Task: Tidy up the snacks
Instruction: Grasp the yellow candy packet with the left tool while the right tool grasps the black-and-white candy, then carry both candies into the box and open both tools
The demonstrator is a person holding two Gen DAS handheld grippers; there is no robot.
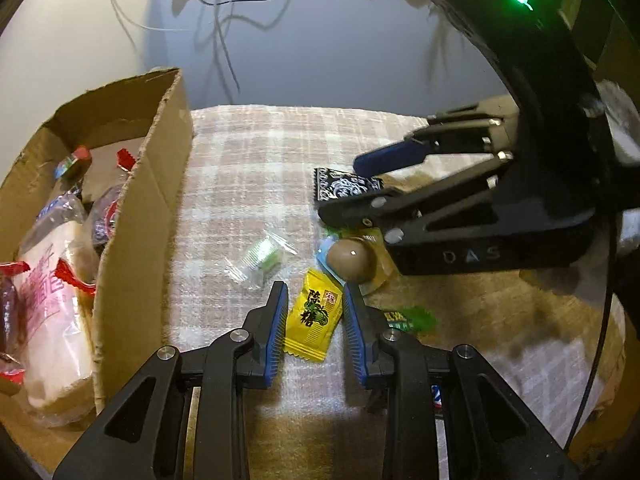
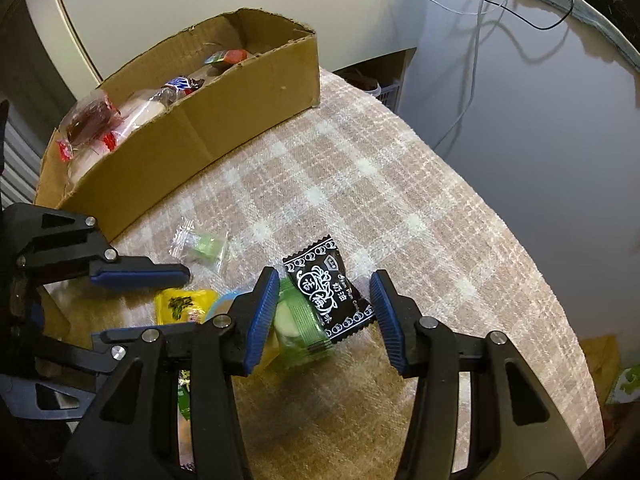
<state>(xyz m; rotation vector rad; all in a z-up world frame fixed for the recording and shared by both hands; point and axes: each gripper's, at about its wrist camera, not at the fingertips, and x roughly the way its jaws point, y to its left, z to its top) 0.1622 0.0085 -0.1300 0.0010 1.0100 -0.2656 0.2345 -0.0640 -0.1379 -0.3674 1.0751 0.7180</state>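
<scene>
A yellow candy packet (image 1: 314, 320) lies flat on the checked cloth. My left gripper (image 1: 314, 288) stands over it, jaws narrow, one finger on each side, and I see no squeeze on the packet. The right wrist view shows the same packet (image 2: 182, 304) between the left gripper's fingers (image 2: 140, 274). My right gripper (image 2: 325, 280) is open around a black patterned packet (image 2: 320, 292) and a green packet (image 2: 300, 328) beneath it. In the left wrist view the right gripper (image 1: 340, 190) reaches in from the right over the black packet (image 1: 344, 184).
A cardboard box (image 1: 160, 200) with several snacks stands on the left, also seen far left as the box (image 2: 240, 92). A clear-wrapped green candy (image 1: 262, 258), a brown egg-shaped snack (image 1: 352, 258) and a green wrapper (image 1: 408, 318) lie close by. The cloth's edge (image 2: 520, 240) curves off to the right.
</scene>
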